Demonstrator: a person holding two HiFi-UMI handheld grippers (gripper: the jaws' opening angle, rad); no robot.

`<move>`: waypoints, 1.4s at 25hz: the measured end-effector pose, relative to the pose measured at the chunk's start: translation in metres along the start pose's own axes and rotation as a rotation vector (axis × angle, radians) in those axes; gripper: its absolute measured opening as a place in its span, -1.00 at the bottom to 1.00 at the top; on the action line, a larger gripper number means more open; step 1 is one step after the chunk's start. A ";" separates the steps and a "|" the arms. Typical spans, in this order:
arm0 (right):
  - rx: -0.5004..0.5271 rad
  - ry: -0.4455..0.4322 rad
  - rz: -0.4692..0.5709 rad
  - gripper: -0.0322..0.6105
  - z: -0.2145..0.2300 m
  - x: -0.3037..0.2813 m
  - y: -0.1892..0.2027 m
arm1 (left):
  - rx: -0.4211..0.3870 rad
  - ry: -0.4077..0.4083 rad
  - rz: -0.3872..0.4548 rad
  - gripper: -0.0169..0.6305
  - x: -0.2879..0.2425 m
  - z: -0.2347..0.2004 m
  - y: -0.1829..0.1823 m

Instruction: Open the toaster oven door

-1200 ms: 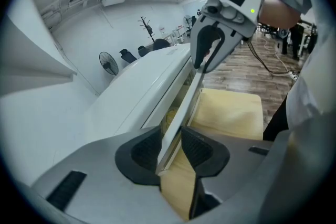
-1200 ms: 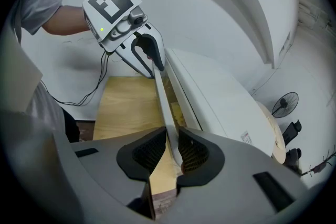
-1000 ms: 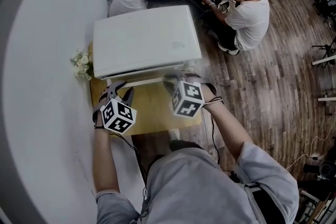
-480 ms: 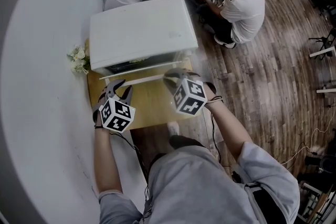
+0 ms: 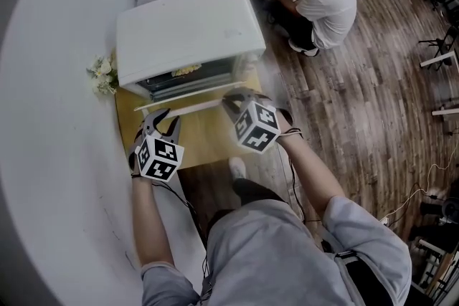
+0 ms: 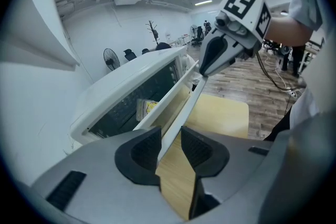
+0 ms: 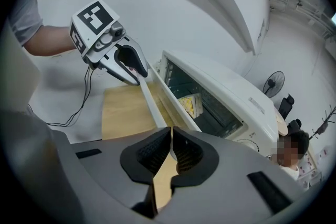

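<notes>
A wood table [image 5: 208, 143] stands against a white wall. Since a second ago the oven [image 5: 186, 36] door [image 6: 165, 99] has swung wider, baring a yellow item [image 7: 191, 105] inside. The left gripper [image 5: 159, 115] pinches the handle [image 5: 188, 108] at one end and the right gripper [image 5: 233, 102] pinches the other. Bare tabletop lies beneath both, and open floor lies right of the right gripper.

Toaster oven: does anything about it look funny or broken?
Nothing looks broken or spilled. The toaster oven has its door partly open, with the left claw and right claw both shut on its handle. One odd thing: something yellow sits inside it.
</notes>
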State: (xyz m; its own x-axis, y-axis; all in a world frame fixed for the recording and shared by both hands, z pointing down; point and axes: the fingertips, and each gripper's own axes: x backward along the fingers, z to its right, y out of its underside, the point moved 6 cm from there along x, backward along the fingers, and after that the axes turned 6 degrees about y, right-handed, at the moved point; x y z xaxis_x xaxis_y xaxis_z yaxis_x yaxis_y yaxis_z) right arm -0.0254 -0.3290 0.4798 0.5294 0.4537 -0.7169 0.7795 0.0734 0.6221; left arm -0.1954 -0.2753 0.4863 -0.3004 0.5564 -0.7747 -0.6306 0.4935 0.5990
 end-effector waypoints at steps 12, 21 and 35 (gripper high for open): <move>-0.103 0.028 0.005 -0.87 -0.038 0.002 0.030 | 0.160 0.017 0.125 -0.63 0.000 0.032 0.032; -0.179 0.135 0.048 -0.86 -0.064 0.001 0.050 | 0.272 -0.044 0.234 -0.71 -0.004 0.051 0.054; -0.385 0.327 0.164 -0.87 -0.093 -0.006 0.078 | 0.492 -0.252 0.390 -0.74 -0.017 0.078 0.082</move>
State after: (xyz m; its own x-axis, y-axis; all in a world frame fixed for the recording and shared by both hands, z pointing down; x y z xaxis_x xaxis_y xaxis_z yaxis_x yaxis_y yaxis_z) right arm 0.0011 -0.2433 0.5626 0.4541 0.7356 -0.5028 0.4829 0.2710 0.8327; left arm -0.1861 -0.1924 0.5646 -0.2265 0.8651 -0.4475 -0.0929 0.4382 0.8941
